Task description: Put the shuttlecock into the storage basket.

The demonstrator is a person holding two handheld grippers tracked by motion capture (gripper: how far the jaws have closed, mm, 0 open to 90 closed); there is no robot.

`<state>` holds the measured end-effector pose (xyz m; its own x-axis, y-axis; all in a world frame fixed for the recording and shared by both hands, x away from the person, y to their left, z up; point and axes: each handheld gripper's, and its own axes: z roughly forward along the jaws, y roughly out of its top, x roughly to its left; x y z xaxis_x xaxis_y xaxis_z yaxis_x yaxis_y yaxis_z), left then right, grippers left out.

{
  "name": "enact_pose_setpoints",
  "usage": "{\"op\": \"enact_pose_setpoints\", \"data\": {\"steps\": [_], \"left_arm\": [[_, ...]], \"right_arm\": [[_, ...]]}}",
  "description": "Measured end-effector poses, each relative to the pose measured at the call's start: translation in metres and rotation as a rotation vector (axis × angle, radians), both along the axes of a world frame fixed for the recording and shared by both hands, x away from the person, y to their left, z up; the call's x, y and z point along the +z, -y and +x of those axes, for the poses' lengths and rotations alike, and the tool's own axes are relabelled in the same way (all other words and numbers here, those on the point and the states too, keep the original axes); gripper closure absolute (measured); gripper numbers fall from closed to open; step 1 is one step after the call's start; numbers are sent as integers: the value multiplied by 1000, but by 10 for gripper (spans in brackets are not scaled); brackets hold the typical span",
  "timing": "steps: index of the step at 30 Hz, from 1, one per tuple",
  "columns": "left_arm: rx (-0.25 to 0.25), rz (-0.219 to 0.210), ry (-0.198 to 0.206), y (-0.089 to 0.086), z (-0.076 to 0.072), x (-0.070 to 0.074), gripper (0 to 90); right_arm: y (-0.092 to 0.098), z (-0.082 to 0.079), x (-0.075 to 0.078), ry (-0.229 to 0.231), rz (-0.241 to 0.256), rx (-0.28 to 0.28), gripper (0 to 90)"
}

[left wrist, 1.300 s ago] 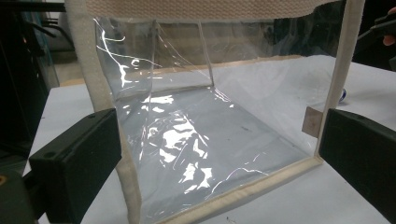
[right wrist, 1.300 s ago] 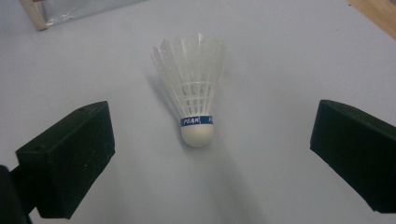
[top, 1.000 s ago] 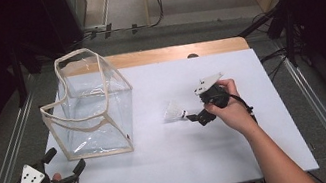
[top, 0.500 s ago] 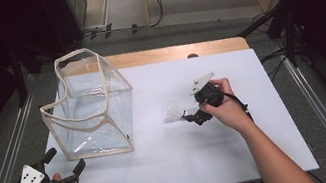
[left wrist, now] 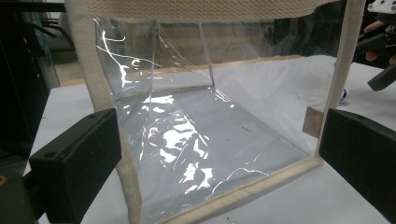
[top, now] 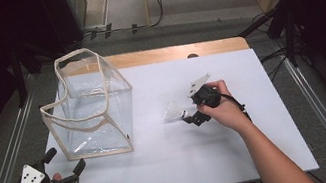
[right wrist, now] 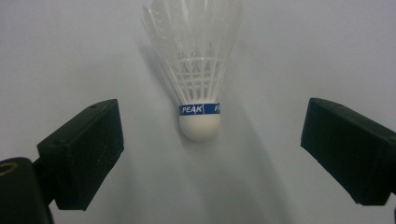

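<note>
A white feather shuttlecock (top: pixel 174 112) lies on its side on the white table (top: pixel 243 153), right of centre. In the right gripper view the shuttlecock (right wrist: pixel 201 88) points its cork base with a blue band towards me. My right gripper (right wrist: pixel 212 142) is open, one jaw on each side of the cork and well apart from it. From above, the right gripper (top: pixel 189 110) sits just right of the shuttlecock. A clear plastic bag (top: pixel 91 112) with cream trim stands upright at the left. My left gripper (top: pixel 65 159) is open near the bag's front corner, and the bag (left wrist: pixel 196 140) stands between its jaws (left wrist: pixel 217 161).
A strip of wooden tabletop (top: pixel 164 54) shows behind the white sheet. Metal rails (top: pixel 320 114) run along both sides of the table. Dark stands and cables (top: pixel 149 23) are on the floor beyond. The person's right hand (left wrist: pixel 373 42) appears past the bag's right edge.
The right hand and its gripper have edged slightly left towards the shuttlecock. The shuttlecock, the bag and the left gripper have stayed in place.
</note>
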<state>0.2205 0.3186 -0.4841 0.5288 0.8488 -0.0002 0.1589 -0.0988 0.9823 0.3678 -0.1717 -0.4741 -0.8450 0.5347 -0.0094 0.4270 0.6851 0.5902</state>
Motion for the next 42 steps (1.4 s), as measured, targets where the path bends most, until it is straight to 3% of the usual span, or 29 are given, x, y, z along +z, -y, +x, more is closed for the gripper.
{"op": "enact_pose_setpoints", "data": {"steps": [4, 11, 27, 42], "left_arm": [[0, 0, 0, 0, 0, 0, 0], [-1, -1, 0, 0, 0, 0, 0], [-2, -2, 0, 0, 0, 0, 0], [-2, -4, 0, -1, 0, 0, 0]], "right_arm": [[-2, 2, -4, -21, -9, 7, 117], [-10, 4, -11, -43, -36, 2, 127], [-18, 11, -18, -90, -41, -28, 323], [-21, 13, -20, -83, -59, -67, 615]]}}
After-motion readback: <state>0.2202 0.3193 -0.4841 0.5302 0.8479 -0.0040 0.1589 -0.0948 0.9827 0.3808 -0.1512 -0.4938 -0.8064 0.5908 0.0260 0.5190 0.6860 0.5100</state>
